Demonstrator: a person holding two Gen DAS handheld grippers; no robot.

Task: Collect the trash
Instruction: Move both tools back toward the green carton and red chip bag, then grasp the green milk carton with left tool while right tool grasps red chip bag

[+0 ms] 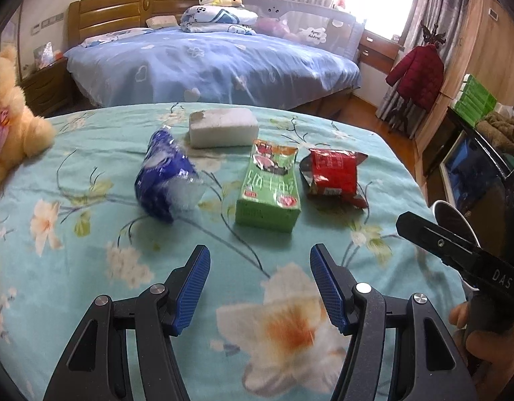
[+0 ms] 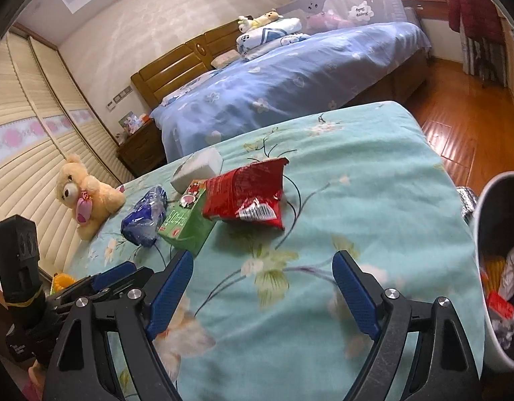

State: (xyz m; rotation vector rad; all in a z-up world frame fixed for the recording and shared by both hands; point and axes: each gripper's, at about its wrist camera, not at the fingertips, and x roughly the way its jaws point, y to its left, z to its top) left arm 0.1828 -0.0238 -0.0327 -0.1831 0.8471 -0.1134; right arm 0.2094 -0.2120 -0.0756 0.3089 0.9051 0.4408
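Teal floral bedspread (image 1: 90, 267) fills the foreground under both tools: left gripper (image 1: 260, 287) jaws spread wide, nothing between them; right gripper (image 2: 262, 295) likewise agape and empty, with a white trash bin (image 2: 481, 234) just off its right finger. Ahead of the left gripper lie a green carton (image 1: 268, 190), a crumpled blue wrapper (image 1: 163, 177) to its left, a red snack bag (image 1: 334, 173) to its right. Beyond them: a white foam block (image 1: 223, 127); farther back, a blue bed (image 1: 207, 63).
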